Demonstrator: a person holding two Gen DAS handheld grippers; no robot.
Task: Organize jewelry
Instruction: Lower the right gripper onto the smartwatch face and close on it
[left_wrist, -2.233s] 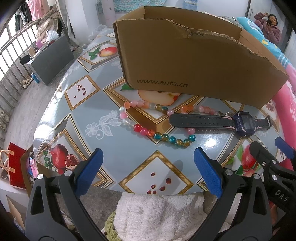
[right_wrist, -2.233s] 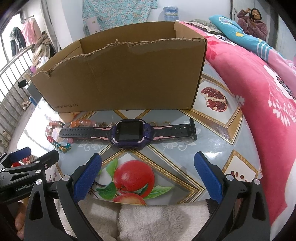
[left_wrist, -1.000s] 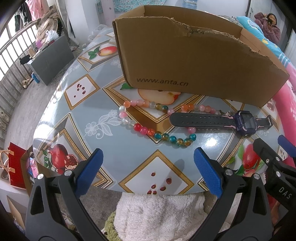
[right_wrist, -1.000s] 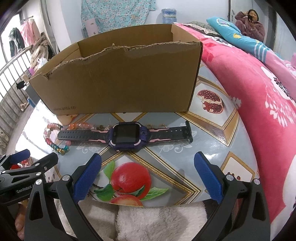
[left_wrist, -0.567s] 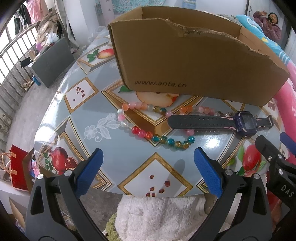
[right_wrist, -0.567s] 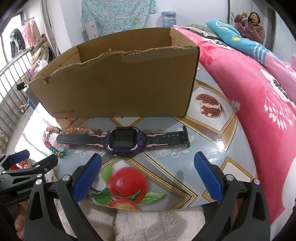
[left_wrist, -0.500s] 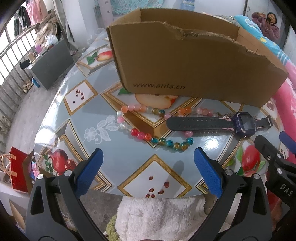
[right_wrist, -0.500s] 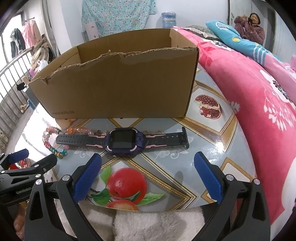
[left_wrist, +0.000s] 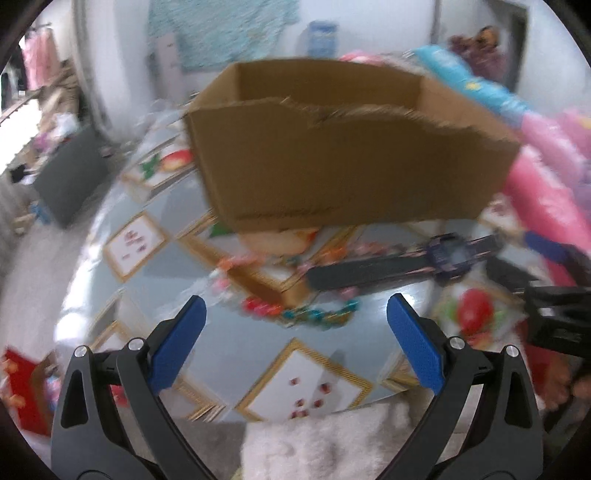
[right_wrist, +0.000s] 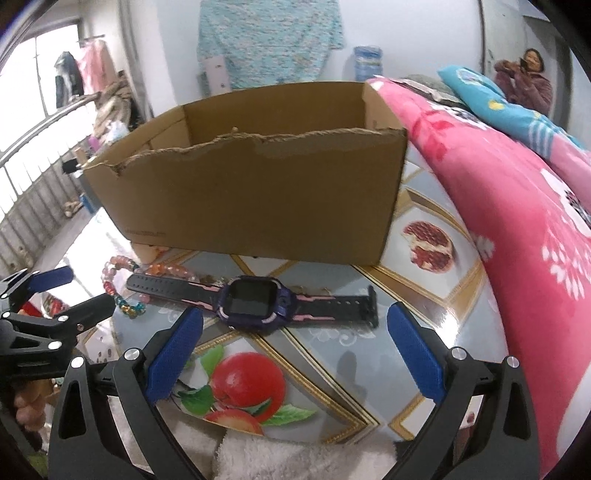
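Note:
A dark purple smartwatch (right_wrist: 255, 302) with a black and pink strap lies flat on the table in front of an open cardboard box (right_wrist: 258, 206). It also shows in the blurred left wrist view (left_wrist: 410, 264). A string of coloured beads (left_wrist: 295, 310) lies left of the watch, partly under its strap; it shows in the right wrist view too (right_wrist: 125, 291). My left gripper (left_wrist: 295, 343) is open and empty, above the table's near edge short of the beads. My right gripper (right_wrist: 293, 347) is open and empty, just short of the watch.
The round table (right_wrist: 436, 332) has a fruit-pattern cover. A pink blanket (right_wrist: 517, 229) lies along its right side. The cardboard box (left_wrist: 343, 158) stands behind the jewelry. A white fluffy cloth (right_wrist: 295, 458) hangs at the near edge. A person (right_wrist: 524, 77) sits at the far right.
Both grippers have risen and tilted, so the box interior shows more. The left wrist view is now motion-blurred. Watch and beads lie where they were. Both grippers stay open.

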